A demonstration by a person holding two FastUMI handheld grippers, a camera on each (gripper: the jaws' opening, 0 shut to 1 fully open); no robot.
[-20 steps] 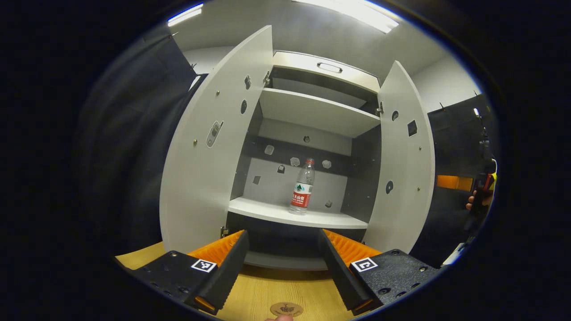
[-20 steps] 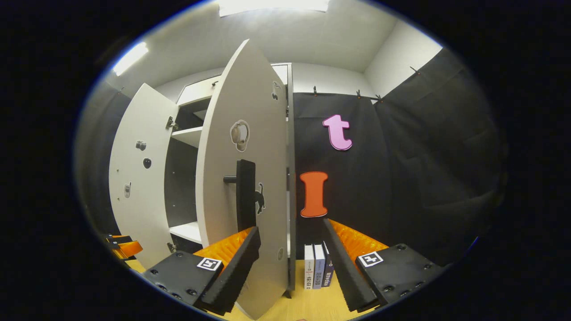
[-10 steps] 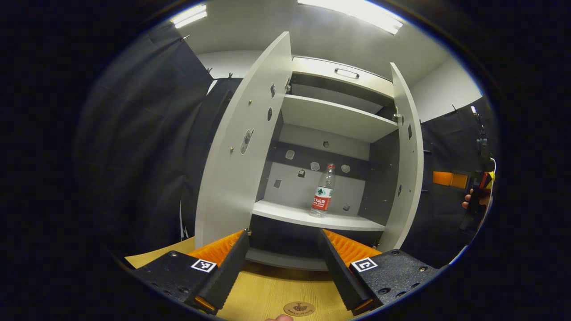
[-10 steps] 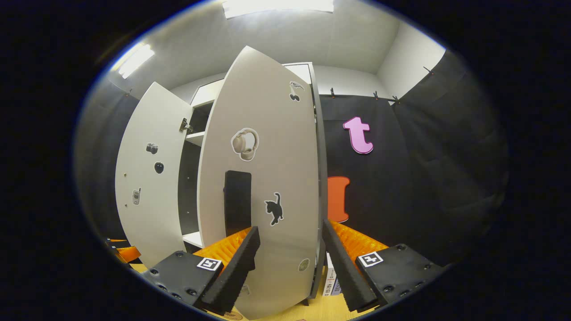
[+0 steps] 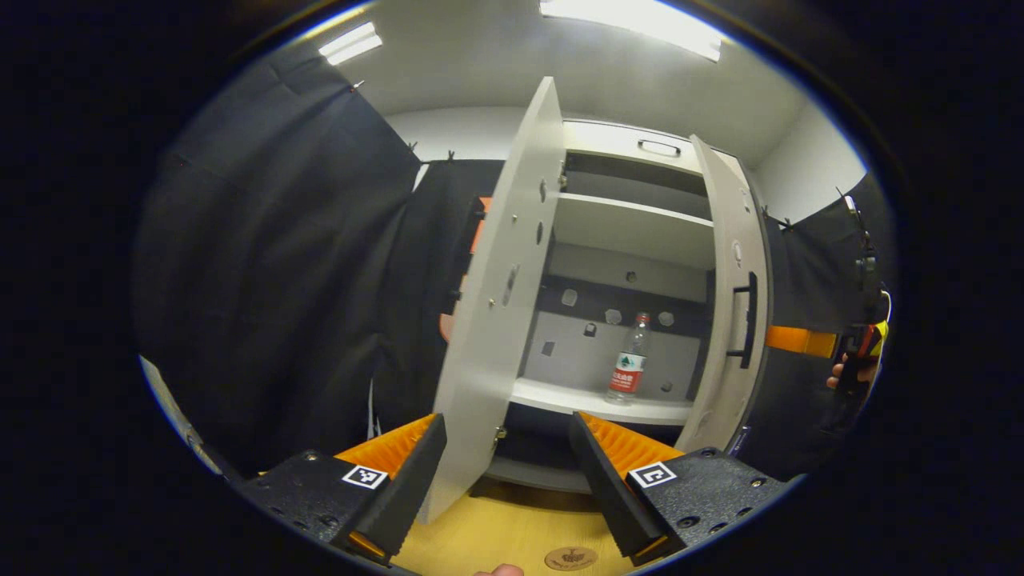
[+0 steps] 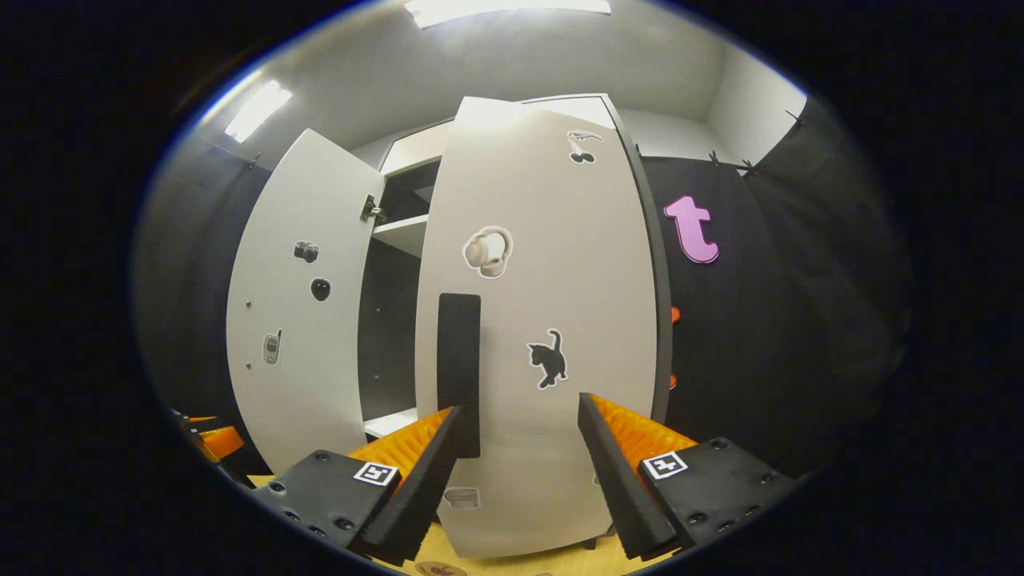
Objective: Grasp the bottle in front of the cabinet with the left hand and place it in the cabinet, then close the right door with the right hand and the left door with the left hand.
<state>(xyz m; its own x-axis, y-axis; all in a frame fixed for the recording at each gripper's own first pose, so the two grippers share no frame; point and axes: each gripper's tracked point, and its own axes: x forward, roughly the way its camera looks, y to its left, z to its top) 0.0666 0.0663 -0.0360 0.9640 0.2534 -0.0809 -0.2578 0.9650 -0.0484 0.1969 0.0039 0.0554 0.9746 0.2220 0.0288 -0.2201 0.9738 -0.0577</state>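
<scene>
Left gripper (image 5: pixel 506 480): jaws spread wide, holding nothing; poised low over the wooden counter (image 5: pixel 512 536), aimed at the open cabinet (image 5: pixel 632 232).

Left door (image 5: pixel 500 320): swung fully out, seen nearly edge-on, its lower edge between this gripper's fingers but farther off. Contact between gripper and door cannot be told.

Bottle (image 5: pixel 630 370): clear, red-labelled, upright on the cabinet's lower shelf (image 5: pixel 592 400), toward the right side. Placing step judged complete.

Right door (image 5: pixel 732 320): in the left gripper view, angled partway shut, its dark handle (image 5: pixel 748 320) facing outward. In the right gripper view the door face, with headphone, cat and cherry stickers, stands close ahead.

Right gripper (image 6: pixel 518 480): jaws apart, empty; fingers straddle the lower part of the right door's outer face, the left finger just below the handle. Whether the tips touch the panel is unclear.

Step in hand, as judged: closing the right door, not yet flush, since a gap to the shelves shows at its left edge.

Next move calls for: a forward push on the panel near the handle until it seats; then the left gripper must come round the outer face of the left door and press it shut.
</scene>
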